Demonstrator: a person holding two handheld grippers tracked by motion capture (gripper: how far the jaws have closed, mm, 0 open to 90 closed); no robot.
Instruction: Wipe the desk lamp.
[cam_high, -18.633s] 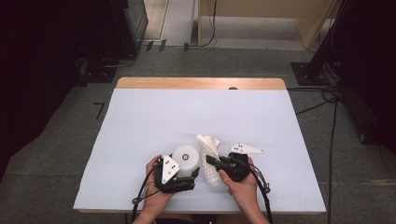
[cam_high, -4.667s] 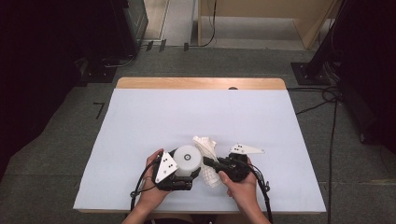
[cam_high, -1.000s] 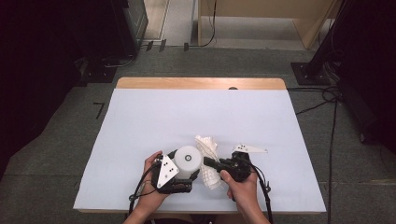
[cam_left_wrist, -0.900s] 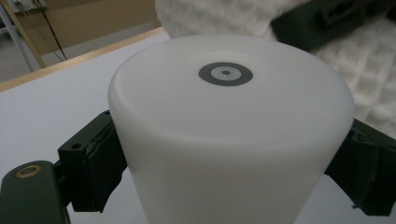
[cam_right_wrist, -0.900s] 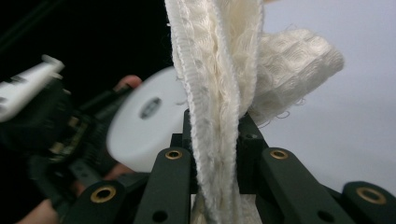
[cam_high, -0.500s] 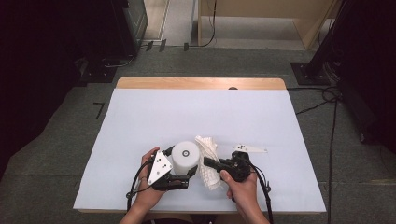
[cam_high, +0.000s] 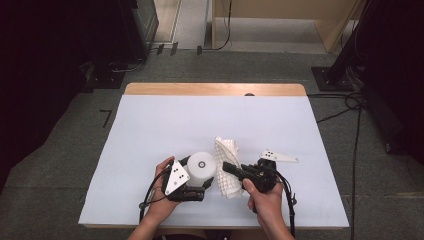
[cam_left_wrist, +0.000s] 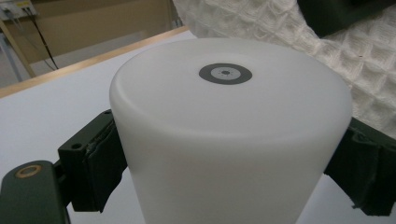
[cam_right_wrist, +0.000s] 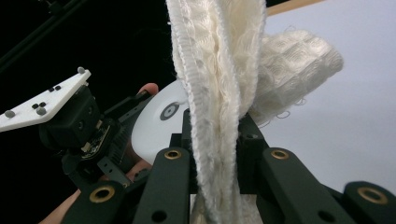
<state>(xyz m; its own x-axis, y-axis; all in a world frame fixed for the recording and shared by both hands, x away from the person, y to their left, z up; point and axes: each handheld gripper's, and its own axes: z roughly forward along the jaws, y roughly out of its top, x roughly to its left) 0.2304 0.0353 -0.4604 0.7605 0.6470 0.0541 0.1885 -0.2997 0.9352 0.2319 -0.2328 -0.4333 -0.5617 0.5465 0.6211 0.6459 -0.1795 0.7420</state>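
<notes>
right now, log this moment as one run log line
left tool: shut on white cup, upside down | right tool: shut on cream waffle cloth | cloth beside cup | white table

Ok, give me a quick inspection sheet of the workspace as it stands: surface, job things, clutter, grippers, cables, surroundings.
Surface: table with a pale cover, wooden strip along the far edge.
Job's things: white cup, upside down; white waffle cloth beside it.
Clutter: nothing seen.
Grippers: left gripper shut on the cup's sides; right gripper shut on a fold of the cloth, held off the table.
Cables: black cable trailing from the right gripper; more on the floor at right.
Surroundings: grey floor, dark equipment at both sides, wooden furniture beyond.
</notes>
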